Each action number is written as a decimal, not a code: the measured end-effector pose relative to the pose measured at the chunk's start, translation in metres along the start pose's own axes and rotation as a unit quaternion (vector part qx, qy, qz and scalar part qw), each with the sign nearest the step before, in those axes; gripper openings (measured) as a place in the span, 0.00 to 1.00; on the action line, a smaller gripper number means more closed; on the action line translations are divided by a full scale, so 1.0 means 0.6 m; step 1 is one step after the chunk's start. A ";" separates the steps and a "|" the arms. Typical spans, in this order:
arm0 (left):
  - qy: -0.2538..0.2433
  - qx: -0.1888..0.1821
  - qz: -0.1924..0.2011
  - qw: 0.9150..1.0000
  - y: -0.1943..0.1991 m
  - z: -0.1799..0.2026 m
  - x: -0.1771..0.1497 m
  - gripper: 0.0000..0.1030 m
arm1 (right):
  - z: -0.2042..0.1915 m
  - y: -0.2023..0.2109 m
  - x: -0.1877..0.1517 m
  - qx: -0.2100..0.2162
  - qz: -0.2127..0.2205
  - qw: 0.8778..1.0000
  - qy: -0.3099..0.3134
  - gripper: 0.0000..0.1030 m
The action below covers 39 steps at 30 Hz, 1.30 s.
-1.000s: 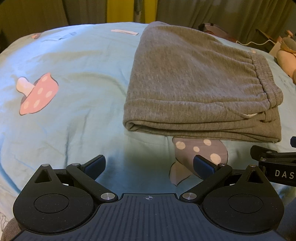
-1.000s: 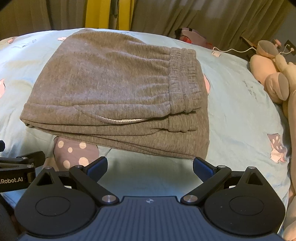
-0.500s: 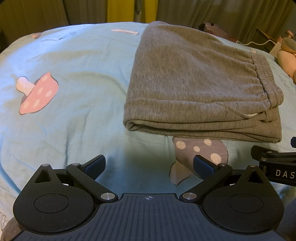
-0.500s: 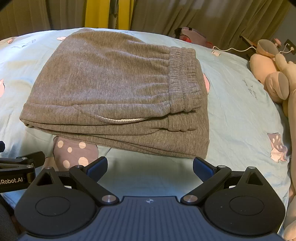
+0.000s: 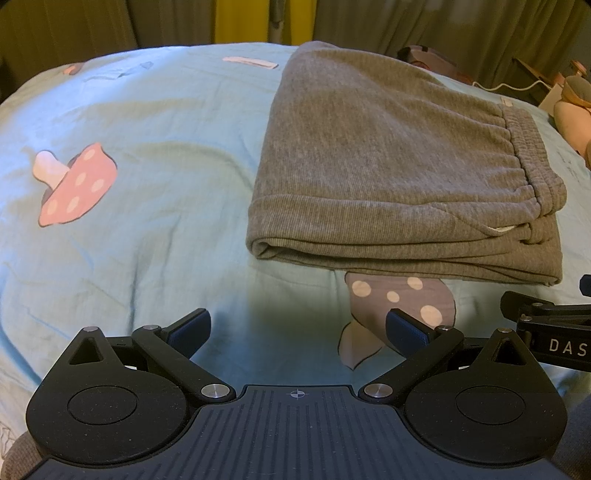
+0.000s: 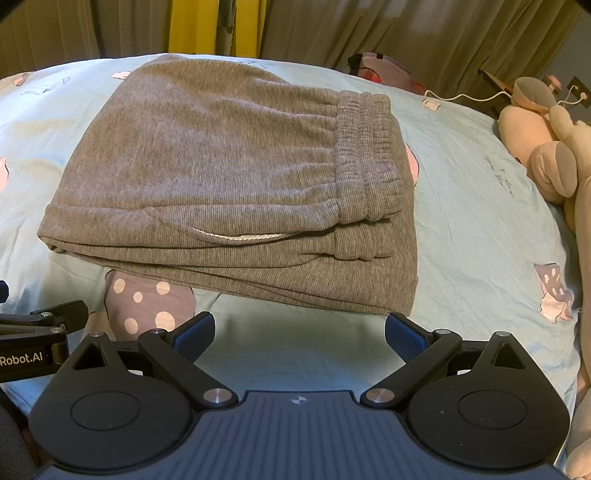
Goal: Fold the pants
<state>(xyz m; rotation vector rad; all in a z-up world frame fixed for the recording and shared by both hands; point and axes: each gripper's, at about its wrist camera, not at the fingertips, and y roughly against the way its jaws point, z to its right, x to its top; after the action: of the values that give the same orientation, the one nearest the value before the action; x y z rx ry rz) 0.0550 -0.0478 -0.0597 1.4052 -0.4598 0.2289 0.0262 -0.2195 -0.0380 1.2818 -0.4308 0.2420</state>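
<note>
On the left of the left wrist view, a pink mushroom print [image 5: 72,184] sits on the light blue bed sheet [image 5: 166,155], well apart from everything else. The left gripper [image 5: 297,330] hovers low over the sheet with its blue-padded fingers [image 5: 190,328] spread wide and nothing between them. Just beyond it, and a little to the right, lie the grey pants [image 5: 388,166], folded into a thick stack of layers flat on the bed, with the folded edge toward the left and the elastic waistband [image 5: 532,158] toward the right. A purple spotted mushroom print [image 5: 399,299] shows on the sheet, partly covered by the near edge of the stack.

In the right wrist view the pants [image 6: 221,177] fill the middle of the bed, waistband [image 6: 369,158] on the right (a strip of pale pocket lining [image 6: 243,237] peeks out along the near side). The right gripper [image 6: 299,330] is also wide open and empty, close to the near edge of the pants but not touching them. At the far right, a beige plush toy [image 6: 546,155] rests on the bed, apart from the pants, with a white cable [image 6: 465,96] behind it. Curtains [image 6: 406,33] hang beyond the bed.
</note>
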 end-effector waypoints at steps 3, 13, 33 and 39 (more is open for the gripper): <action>0.000 0.000 0.000 1.000 0.000 0.000 0.000 1.00 | 0.000 0.000 0.000 0.000 0.000 1.000 0.000 0.96; 0.001 0.000 -0.001 1.000 0.001 0.000 0.000 1.00 | -0.001 0.000 0.001 0.001 -0.002 1.000 0.000 0.96; -0.002 0.000 -0.003 1.000 0.000 0.001 0.000 1.00 | -0.001 0.000 0.000 0.001 -0.002 1.000 0.001 0.96; -0.003 -0.001 -0.003 1.000 -0.001 0.001 -0.001 1.00 | 0.000 -0.001 0.000 0.001 -0.002 1.000 0.001 0.96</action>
<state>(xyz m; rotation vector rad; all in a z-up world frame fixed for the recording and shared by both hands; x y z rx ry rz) 0.0549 -0.0483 -0.0605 1.4050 -0.4604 0.2204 0.0266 -0.2197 -0.0386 1.2831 -0.4266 0.2407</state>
